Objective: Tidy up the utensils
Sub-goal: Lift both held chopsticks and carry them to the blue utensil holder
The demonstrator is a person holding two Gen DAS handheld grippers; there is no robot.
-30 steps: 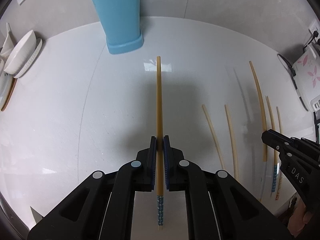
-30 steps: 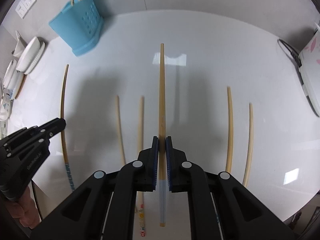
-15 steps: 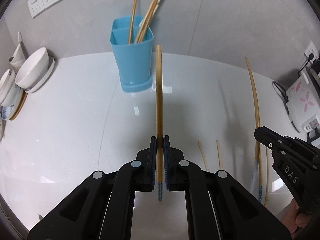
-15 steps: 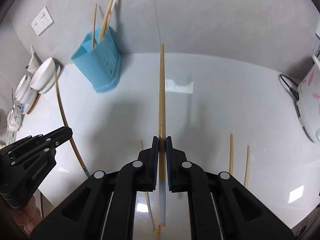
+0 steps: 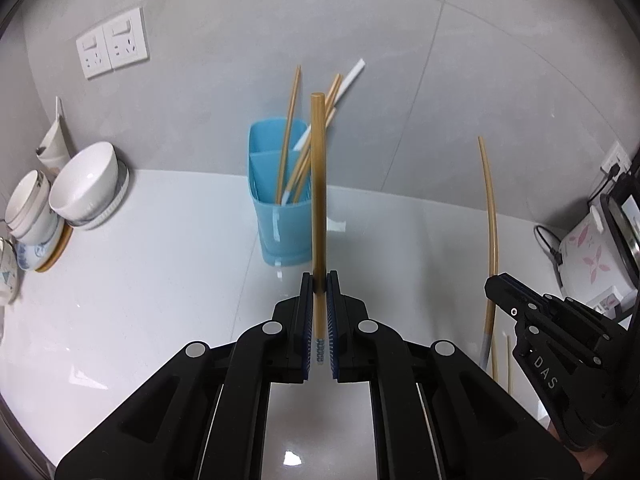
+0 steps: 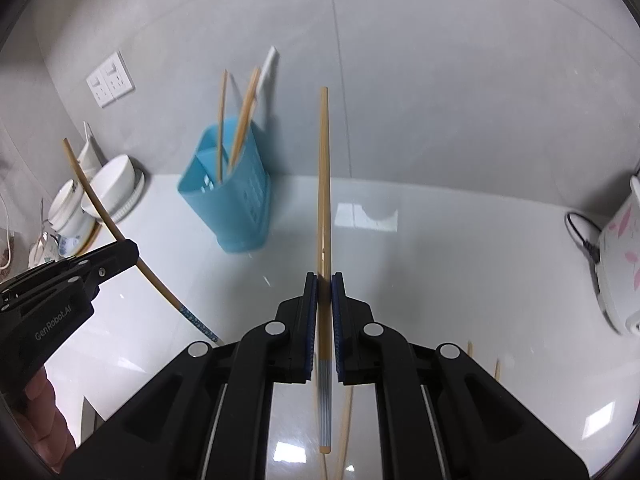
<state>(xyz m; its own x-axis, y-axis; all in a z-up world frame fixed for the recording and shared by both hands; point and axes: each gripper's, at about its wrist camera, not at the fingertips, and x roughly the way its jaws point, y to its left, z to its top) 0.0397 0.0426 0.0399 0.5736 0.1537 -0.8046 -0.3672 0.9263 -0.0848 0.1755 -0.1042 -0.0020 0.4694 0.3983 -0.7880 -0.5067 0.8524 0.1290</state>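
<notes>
stacked bowls point(image 5: 86, 184) and cups sitting at far left of the white counter point(image 5: 160, 280), out of the working path.
wall sockets point(image 5: 112, 42) showing above them.
blue holder point(image 5: 276, 196) standing at the back by the wall, already carrying several chopsticks upright, so likely the target for the rest.
left gripper point(image 5: 320, 292) pinching a tan chopstick point(image 5: 319, 184) near its patterned end; long axis running away from the camera, plain tip pointing toward the holder, lifted clear of the counter, probably for dropping in tip-first.
right gripper point(image 6: 325, 288) pinching a second chopstick point(image 6: 323, 200) the same way, striped end trailing back under the jaws, tip pointing up toward the wall right of the holder.
more loose chopsticks point(image 6: 470, 350) lying on the counter below, waiting.
rice cooker point(image 6: 620, 256) plugged in at far right.
</notes>
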